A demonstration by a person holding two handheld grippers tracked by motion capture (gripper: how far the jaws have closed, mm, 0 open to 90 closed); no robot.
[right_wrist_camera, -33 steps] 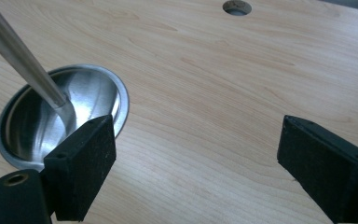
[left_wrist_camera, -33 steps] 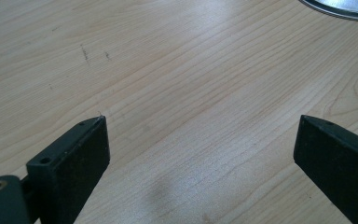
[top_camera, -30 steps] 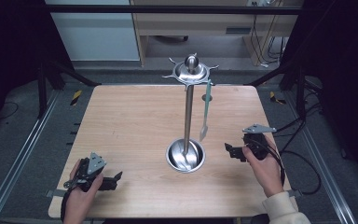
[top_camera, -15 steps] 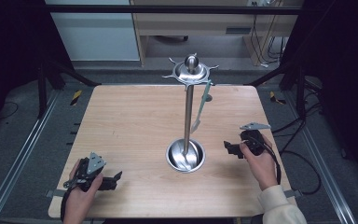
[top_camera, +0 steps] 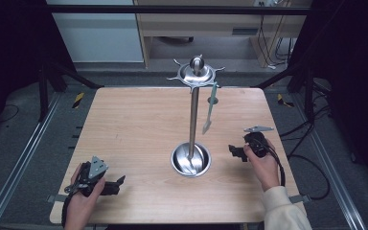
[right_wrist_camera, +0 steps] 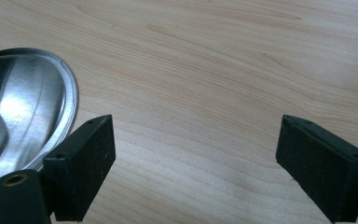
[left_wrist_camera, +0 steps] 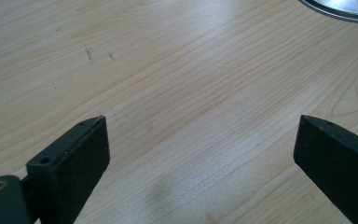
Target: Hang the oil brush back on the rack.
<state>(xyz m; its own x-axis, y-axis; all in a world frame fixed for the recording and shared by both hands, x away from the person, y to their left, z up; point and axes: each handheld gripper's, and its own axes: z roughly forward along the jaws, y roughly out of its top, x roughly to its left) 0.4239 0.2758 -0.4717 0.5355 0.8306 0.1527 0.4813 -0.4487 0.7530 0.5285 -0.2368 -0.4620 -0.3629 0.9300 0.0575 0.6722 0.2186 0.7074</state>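
Right hand-held gripper [top_camera: 234,152] nearer steel bowl [top_camera: 190,160]

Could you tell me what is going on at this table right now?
A person holds a gripper in each hand over a wooden table. Both the left gripper and the right gripper are open and empty. Between them stands a metal utensil stand with a bowl-shaped base, and one utensil hangs from its top ring. The right gripper is close beside the base.
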